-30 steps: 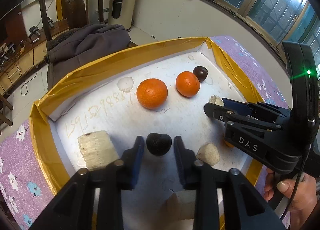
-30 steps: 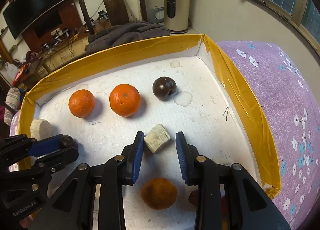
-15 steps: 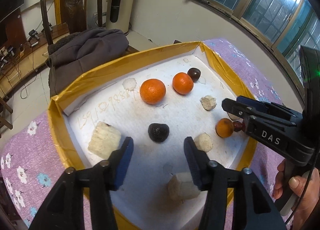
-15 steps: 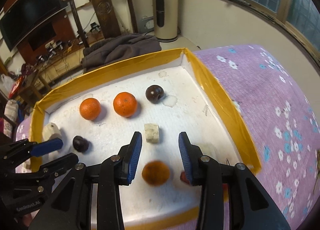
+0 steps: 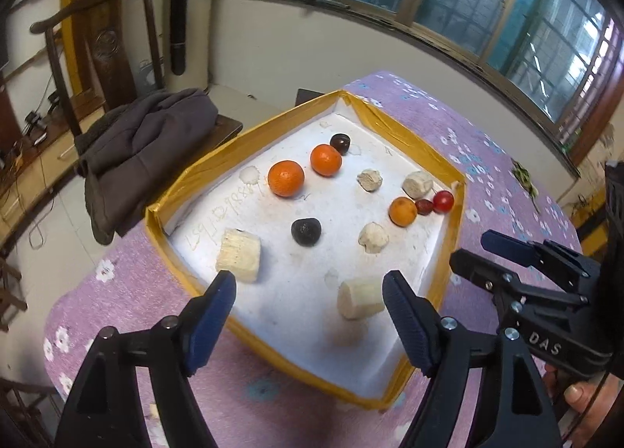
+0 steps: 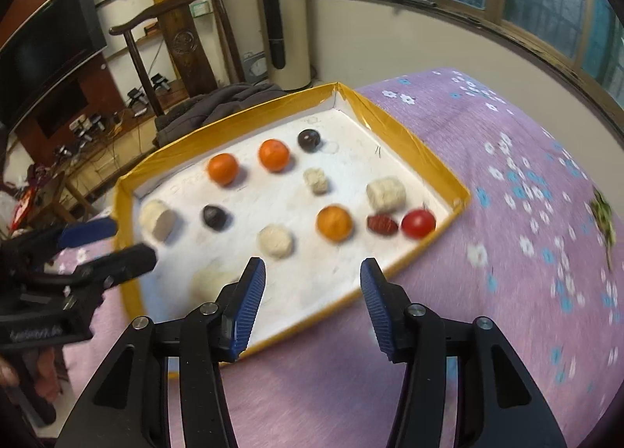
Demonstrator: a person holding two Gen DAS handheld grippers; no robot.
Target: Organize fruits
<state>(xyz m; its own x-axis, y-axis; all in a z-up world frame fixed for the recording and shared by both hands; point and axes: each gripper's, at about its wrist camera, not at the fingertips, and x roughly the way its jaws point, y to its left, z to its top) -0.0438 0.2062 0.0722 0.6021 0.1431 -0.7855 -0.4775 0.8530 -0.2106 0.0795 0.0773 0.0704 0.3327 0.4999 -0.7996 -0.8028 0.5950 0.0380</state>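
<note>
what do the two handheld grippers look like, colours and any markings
Both are black plastic two-finger clamps with silver rivets at the joints and ribbed blue pads on the fingertips. The right gripper, seen from the left wrist camera, carries white letters "DAS" on its body. The left gripper bears a faint, blurred label.

We see tray (image 5: 413,143) open from above; yellow walls bar level entry. Fruits and white chunks scattered, gaps between them. Bare foam at near middle (image 5: 296,292). Right corner crowded: tomato (image 5: 444,201), date (image 5: 424,207), orange (image 5: 403,211) almost touching. Cloth (image 6: 487,292) right of tray free. Chair (image 5: 117,57) with coat (image 5: 148,139) beyond far wall.
</note>
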